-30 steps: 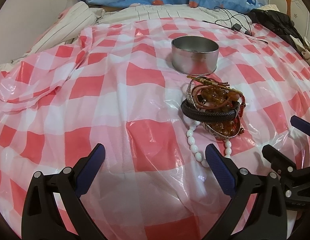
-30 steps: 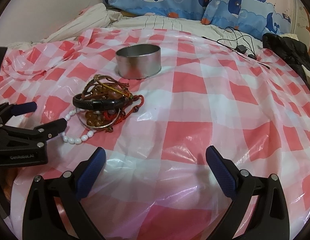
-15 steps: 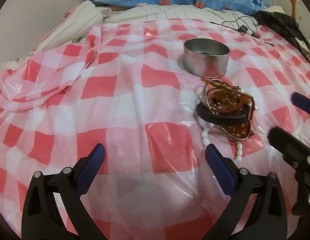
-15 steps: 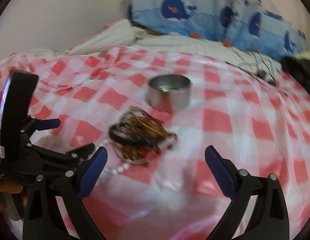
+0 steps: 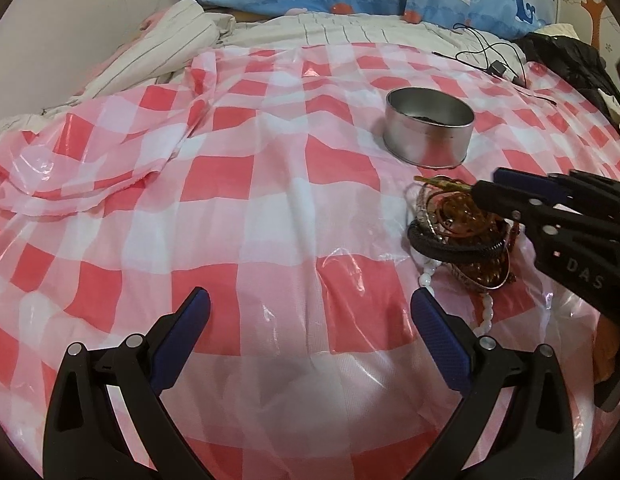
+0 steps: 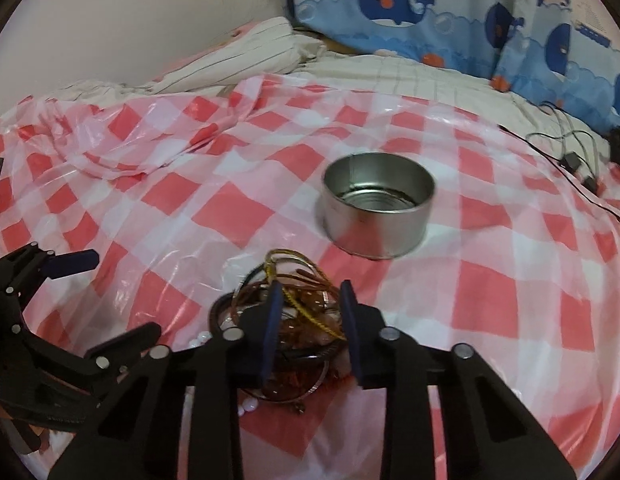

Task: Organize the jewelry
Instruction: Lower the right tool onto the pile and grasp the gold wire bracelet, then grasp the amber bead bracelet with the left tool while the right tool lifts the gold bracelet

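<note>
Judging handling first: the jewelry pile (image 6: pixel 286 320) was a tangle of light pieces lying on the red-and-white checked plastic sheet (image 5: pixel 230 184) spread over the bed, just in front of the round metal tin (image 6: pixel 378 208).

- Pile held thin metal bangles (image 5: pixel 424 204), a black braided bracelet (image 5: pixel 450 250), amber-coloured beads (image 5: pixel 466 216), a gold-toned cord, and a white bead strand (image 5: pixel 486 312) trailing toward the camera.
- Bangles looked stiff and probably slick on the pads; cords and bead strands looked limp. Pieces seemed interlocked, so lifting one would likely drag others. Sheet glossy and loose; it could bunch or slide.
- Best hold, in my judgement: across a rigid bangle or the thick black bracelet, not the thin cord.
- Right gripper (image 6: pixel 308 300) sat over the pile, its jaws just having been closing, narrow gap left, cords and beads between them. Whether the pads actually pinched anything could not be told.
- Left gripper (image 5: pixel 310 316) stood wide apart over bare sheet, nothing in it, beside the pile.
- Tin upright, open, apparently empty.

Writing: "DAS" read on the right gripper's body in the left wrist view; nothing else legible.
</note>
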